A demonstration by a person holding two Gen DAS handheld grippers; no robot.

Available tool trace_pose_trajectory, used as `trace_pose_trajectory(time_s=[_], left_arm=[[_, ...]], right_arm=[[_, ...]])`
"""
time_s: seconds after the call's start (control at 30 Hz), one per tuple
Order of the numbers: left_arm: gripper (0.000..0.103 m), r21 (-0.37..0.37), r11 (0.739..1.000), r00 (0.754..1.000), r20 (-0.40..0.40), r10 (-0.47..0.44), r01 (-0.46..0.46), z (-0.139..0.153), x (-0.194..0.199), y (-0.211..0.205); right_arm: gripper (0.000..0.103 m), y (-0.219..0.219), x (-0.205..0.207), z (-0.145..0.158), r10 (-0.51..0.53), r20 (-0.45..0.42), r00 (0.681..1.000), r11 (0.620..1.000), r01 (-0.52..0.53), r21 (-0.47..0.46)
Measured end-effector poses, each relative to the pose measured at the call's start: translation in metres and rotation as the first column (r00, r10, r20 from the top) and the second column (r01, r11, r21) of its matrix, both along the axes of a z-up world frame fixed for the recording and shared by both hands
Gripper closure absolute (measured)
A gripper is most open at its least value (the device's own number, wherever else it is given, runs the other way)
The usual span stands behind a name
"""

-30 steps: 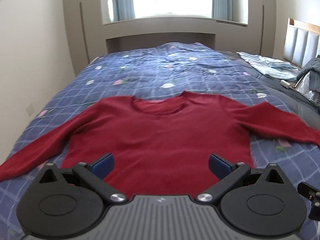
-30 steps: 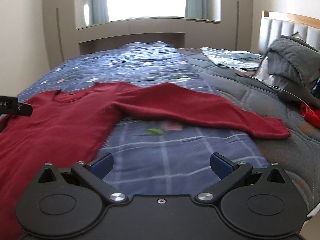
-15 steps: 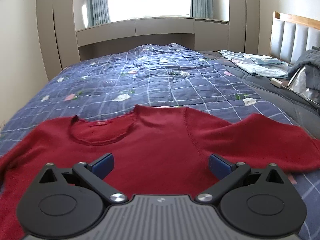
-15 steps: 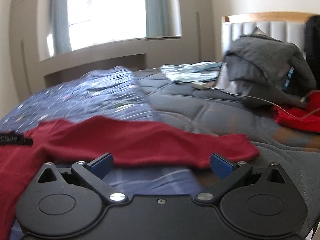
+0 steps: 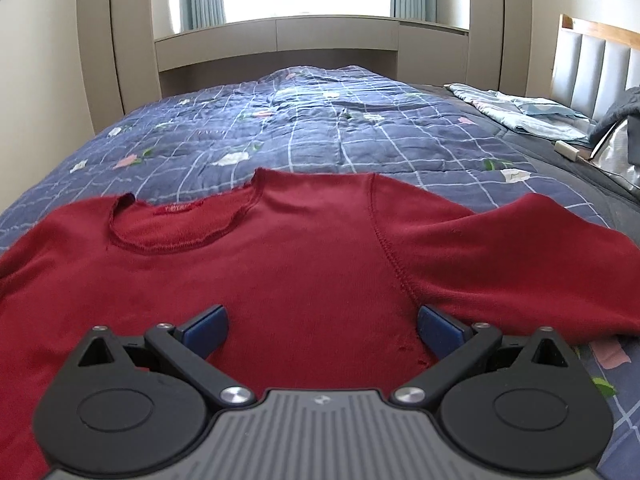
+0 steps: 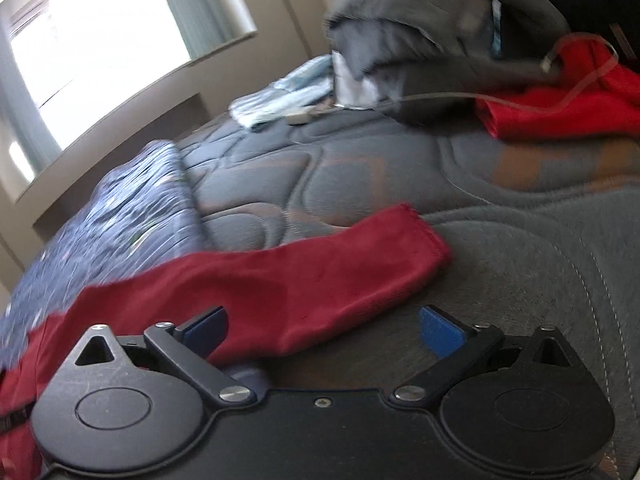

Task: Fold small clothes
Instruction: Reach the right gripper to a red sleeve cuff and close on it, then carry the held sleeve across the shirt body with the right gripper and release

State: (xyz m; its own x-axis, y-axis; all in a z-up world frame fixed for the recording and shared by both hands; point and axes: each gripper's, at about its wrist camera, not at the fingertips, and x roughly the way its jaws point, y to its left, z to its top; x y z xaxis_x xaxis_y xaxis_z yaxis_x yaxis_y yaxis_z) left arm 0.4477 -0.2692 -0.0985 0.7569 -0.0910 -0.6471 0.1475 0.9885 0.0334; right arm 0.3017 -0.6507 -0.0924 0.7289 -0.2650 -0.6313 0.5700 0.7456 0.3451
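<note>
Left wrist view showed the left gripper wide open and empty over the red sweater. That soft, light knit looked best pinched at the cuff, near the open, empty right gripper.

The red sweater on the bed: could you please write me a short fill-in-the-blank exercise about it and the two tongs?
1. The red sweater lies spread flat on a checked quilt whose main colour is ____.
2. The left tongs are open above the sweater's ____.
3. The right tongs are open near the cuff of one ____.
4. Neither tongs grip any ____.

Missing words: blue; body; sleeve; cloth
</note>
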Motion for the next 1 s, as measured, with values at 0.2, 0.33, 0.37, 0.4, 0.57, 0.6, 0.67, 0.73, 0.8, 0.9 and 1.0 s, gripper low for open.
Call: trace_pose_trajectory(time_s=[0.2, 0.33, 0.37, 0.4, 0.57, 0.6, 0.67, 0.73, 0.8, 0.9, 1.0], left_arm=[[0.000, 0.007, 1.000, 1.000, 0.000, 0.002, -0.002, 0.000, -0.001, -0.001], [0.000, -0.008, 1.000, 1.000, -0.020, 0.004, -0.004, 0.004, 0.003, 0.000], [0.000, -0.014, 1.000, 0.999, -0.033, 0.005, -0.005, 0.007, 0.003, 0.002], [0.000, -0.021, 1.000, 0.999, -0.048, 0.000, -0.001, 0.010, 0.004, 0.005], [0.000, 0.009, 0.999, 0.994, -0.107, -0.035, 0.036, 0.034, 0.006, 0.024], [0.000, 0.004, 0.999, 0.994, -0.106, -0.041, 0.042, 0.040, 0.005, 0.029], [0.000, -0.022, 0.999, 0.992, -0.113, -0.047, 0.045, 0.055, 0.005, 0.044], [0.000, -0.058, 0.998, 0.991, -0.127, -0.045, 0.038, 0.067, 0.007, 0.060], [0.000, -0.099, 0.995, 0.990, -0.137, -0.033, 0.019, 0.081, 0.009, 0.081], [0.000, -0.139, 0.990, 0.992, -0.123, 0.002, -0.020, 0.101, 0.009, 0.111], [0.000, -0.167, 0.984, 0.995, -0.090, 0.045, -0.060, 0.122, 0.005, 0.145]], right_arm=[[0.026, -0.029, 0.001, -0.008, -0.152, 0.075, 0.986, 0.977, 0.138, 0.160], [0.063, -0.039, 0.008, -0.012, -0.255, 0.037, 0.966, 0.955, 0.245, 0.170], [0.074, -0.041, 0.008, -0.013, -0.268, 0.031, 0.963, 0.951, 0.259, 0.170], [0.086, -0.042, 0.009, -0.013, -0.279, 0.026, 0.960, 0.947, 0.271, 0.173], [0.097, -0.037, 0.013, 0.003, -0.266, 0.050, 0.963, 0.958, 0.257, 0.130], [0.097, -0.033, 0.016, 0.009, -0.252, 0.062, 0.966, 0.964, 0.245, 0.105], [0.097, -0.020, 0.028, 0.031, -0.199, 0.091, 0.976, 0.980, 0.197, 0.035], [0.097, -0.003, 0.044, 0.054, -0.135, 0.126, 0.983, 0.990, 0.139, -0.018], [0.097, 0.015, 0.059, 0.077, -0.070, 0.164, 0.984, 0.996, 0.079, -0.049], [0.097, 0.055, 0.089, 0.114, 0.050, 0.231, 0.972, 0.996, -0.031, -0.083], [0.097, 0.113, 0.120, 0.149, 0.212, 0.290, 0.933, 0.975, -0.180, -0.133]])
